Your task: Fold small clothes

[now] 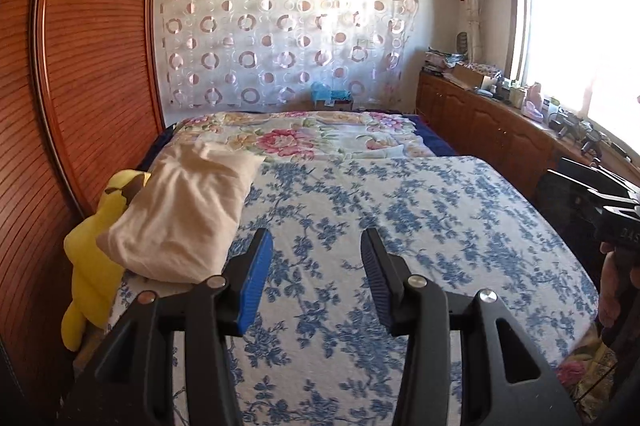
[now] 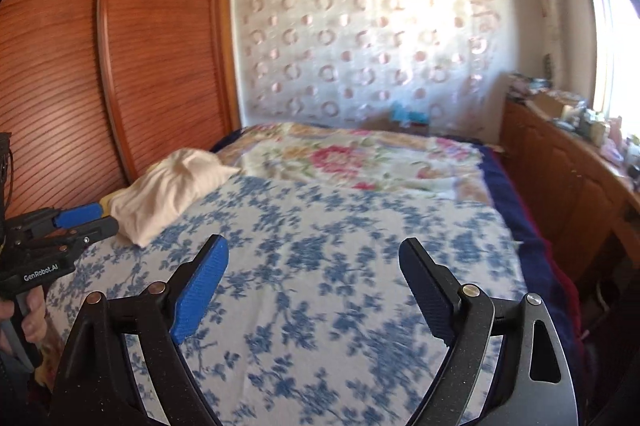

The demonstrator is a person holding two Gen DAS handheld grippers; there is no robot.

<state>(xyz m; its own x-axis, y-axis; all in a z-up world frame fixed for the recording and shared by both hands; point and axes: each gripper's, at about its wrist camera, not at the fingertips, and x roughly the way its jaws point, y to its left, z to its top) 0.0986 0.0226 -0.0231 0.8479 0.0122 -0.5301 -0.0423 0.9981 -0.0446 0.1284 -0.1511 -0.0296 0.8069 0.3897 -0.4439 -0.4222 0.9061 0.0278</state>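
A blue-and-white floral sheet covers the near part of the bed; it also shows in the right wrist view. No small garment shows on it. My left gripper is open and empty above the sheet's near left part. My right gripper is open wide and empty above the sheet's near edge. The left gripper also shows at the left edge of the right wrist view, held in a hand. The right gripper's body shows at the right edge of the left wrist view.
A cream pillow lies at the bed's left side, with a yellow plush toy beside it. A pink floral cover lies on the far bed. A wooden wardrobe stands left, a cluttered wooden cabinet right under the window.
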